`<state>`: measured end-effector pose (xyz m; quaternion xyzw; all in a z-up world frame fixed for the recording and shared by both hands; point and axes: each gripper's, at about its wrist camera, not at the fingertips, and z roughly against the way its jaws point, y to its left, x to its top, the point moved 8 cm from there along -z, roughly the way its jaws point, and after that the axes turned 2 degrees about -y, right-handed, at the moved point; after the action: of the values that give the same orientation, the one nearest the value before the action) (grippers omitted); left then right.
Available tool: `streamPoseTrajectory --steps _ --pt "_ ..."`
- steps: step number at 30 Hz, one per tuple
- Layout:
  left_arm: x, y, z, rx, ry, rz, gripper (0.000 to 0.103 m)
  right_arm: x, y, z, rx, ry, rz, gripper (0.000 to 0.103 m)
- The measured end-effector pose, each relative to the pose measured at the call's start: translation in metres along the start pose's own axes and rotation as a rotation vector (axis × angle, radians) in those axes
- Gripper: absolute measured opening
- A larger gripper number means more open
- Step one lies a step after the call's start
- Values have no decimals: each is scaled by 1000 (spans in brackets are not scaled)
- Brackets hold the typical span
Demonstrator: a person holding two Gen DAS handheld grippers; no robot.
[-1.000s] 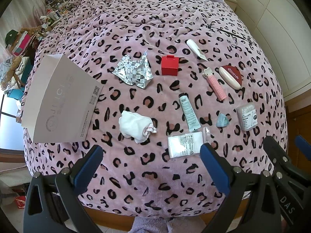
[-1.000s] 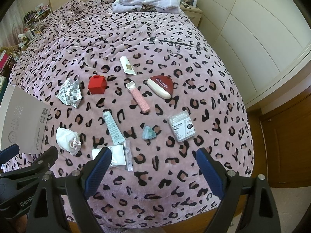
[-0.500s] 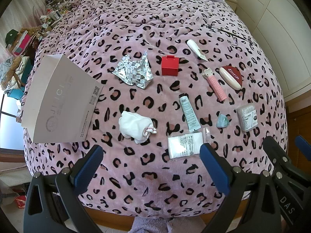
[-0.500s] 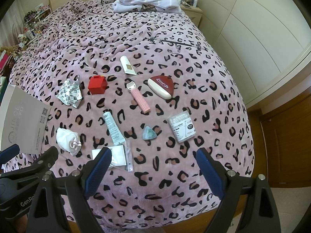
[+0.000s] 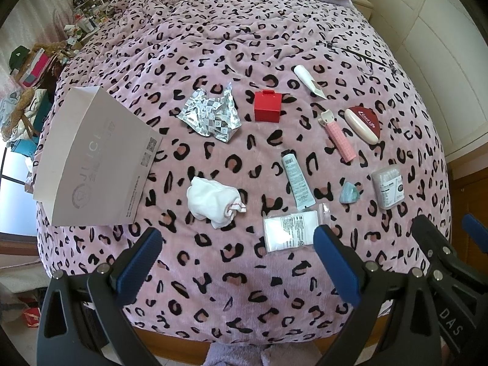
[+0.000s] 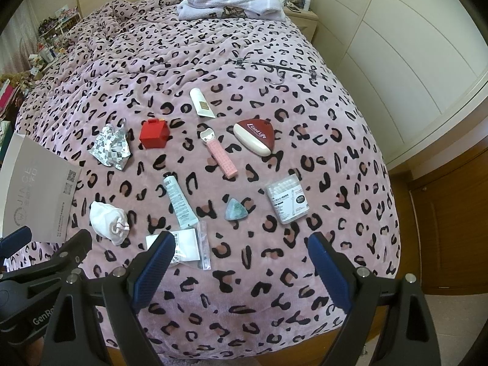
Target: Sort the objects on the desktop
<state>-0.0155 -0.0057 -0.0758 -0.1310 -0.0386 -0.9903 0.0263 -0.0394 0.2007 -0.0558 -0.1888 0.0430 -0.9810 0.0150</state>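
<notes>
Small objects lie spread on a pink leopard-print bedspread [image 5: 213,45]: crumpled foil [image 5: 210,113], a red box [image 5: 267,106], a white tube [image 5: 308,80], a pink clip [image 5: 337,135], a red-and-white case [image 5: 364,120], a green tube [image 5: 297,178], a teal stone [image 5: 350,192], a cotton swab box [image 5: 388,186], a white cloth wad [image 5: 213,201], a plastic bag [image 5: 289,230]. My left gripper [image 5: 238,262] is open and empty above the near edge. My right gripper [image 6: 241,270] is open and empty, its left finger over the plastic bag [image 6: 189,245].
A flat grey paper bag [image 5: 91,161] lies at the bed's left edge. Folded towels [image 6: 231,6] sit at the far end. White wardrobe doors [image 6: 396,45] stand to the right, cluttered shelves [image 5: 30,70] to the left.
</notes>
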Motion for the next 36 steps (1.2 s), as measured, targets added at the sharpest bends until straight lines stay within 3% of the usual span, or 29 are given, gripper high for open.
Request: streamPoseTrajectory --steps 16,21,25,27,31,36 --pt "-3 0 -5 -13 19 11 99 -1 1 1 -5 -4 -1 91" --pt "-14 -3 -15 -93 49 12 95 -9 4 -2 1 -2 18 91" --pt "-46 1 -41 -234 123 19 95 -31 4 -9 3 3 38 92" --pt "-66 13 -57 -235 138 43 95 -51 3 -20 8 23 46 91" --pt "-94 39 -82 -194 118 113 95 -87 8 -52 65 82 25 91" --pt "-97 56 -107 -169 94 125 95 -100 35 -99 208 122 -50 91"
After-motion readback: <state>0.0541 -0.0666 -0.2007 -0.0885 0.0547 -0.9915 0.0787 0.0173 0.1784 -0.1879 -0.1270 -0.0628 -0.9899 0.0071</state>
